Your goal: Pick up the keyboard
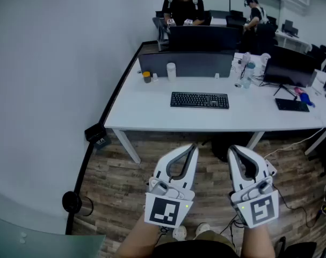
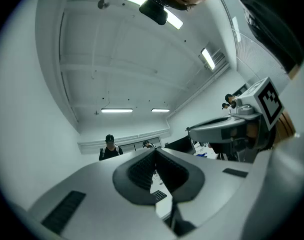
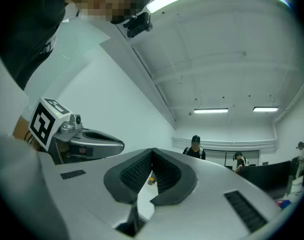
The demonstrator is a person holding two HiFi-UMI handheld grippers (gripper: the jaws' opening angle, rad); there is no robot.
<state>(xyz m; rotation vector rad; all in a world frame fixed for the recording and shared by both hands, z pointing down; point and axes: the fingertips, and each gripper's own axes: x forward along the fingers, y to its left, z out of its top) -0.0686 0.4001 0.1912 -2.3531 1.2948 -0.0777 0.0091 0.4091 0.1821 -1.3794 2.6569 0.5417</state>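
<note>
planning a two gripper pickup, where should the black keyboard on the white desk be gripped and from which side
Probably its two short ends. The keyboard lies flat, its long side parallel to the desk's near edge, with bare desk around it. Coming from that near side, the left gripper suits the left end and the right gripper the right. Both are shut and must open first.
</note>
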